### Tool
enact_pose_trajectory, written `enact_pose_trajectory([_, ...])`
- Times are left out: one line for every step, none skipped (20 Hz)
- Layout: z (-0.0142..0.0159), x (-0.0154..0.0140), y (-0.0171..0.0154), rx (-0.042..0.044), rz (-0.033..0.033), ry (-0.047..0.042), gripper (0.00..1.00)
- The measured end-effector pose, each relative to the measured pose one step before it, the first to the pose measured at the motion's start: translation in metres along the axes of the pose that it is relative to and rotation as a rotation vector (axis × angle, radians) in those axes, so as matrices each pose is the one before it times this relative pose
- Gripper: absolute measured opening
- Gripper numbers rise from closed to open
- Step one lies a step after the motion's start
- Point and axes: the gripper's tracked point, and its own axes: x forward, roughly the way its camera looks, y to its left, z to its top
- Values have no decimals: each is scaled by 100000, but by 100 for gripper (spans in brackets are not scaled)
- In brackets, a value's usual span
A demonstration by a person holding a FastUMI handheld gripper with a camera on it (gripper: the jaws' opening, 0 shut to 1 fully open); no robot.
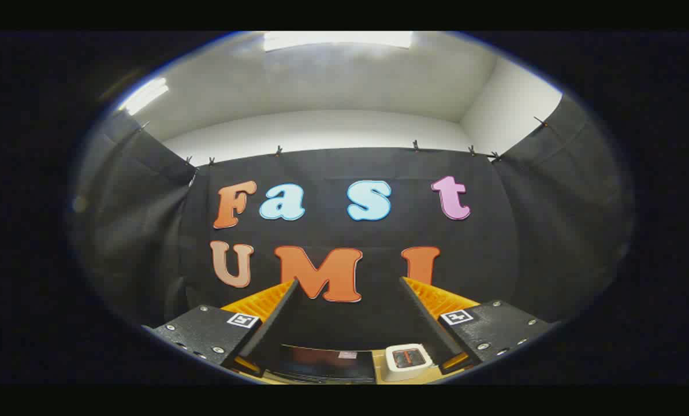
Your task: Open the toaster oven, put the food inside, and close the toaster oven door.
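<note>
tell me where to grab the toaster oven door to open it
The handle can't be made out here. The toaster oven lies low between the open fingers of the gripper, its dark front facing up toward them. Likely grip the door's top edge, coming from above and in front.

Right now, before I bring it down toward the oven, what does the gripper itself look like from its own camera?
The gripper has two long, flat-sided fingers that taper toward their tips and stand apart, with nothing between them. Their outer faces are ribbed. Each finger runs back to a dark, speckled block fixed with small silver screws, and each block carries a square black-and-white marker. No cables can be seen.
</note>
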Motion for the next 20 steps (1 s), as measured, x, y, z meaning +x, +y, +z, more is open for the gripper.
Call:
enact_pose_trajectory([-450,190,120,568,-327,1078,98])
enact_pose_trajectory([-483,171,85,377,-328,1007,98])
enact_pose_trajectory([-473,237,-73,254,-719,1209,98])
enact_pose_trajectory([-551,165,49,355,-281,933,98])
enact_pose_trajectory([-317,-157,126,217,31,545,98])
enact_pose_trajectory([-363,57,85,122,34,564,98])
enact_pose_trajectory([-412,66,120,-463,58,644,98])
enact_pose_trajectory([-447,7,32,-606,-38,785,98])
enact_pose_trajectory([-255,70,224,-679,220,531,98])
enact_pose_trajectory([-204,13,214,-423,338,282,98])
enact_pose_trajectory([32,-44,207,-105,603,7,98])
enact_pose_trajectory([104,-9,235,69,586,-413,98])
enact_pose_trajectory([-19,137,213,-140,220,-215,98])
enact_pose_trajectory([-22,130,138,-240,344,-306,98])
enact_pose_trajectory([-62,49,125,-280,193,42,98])
enact_pose_trajectory([-142,-97,145,-159,414,117,98])
enact_pose_trajectory([-154,134,208,94,259,352,98])
enact_pose_trajectory([-272,-53,80,328,336,579,98])
enact_pose_trajectory([-422,70,38,575,110,924,98])
enact_pose_trajectory([-623,54,-2,750,-194,1277,98])
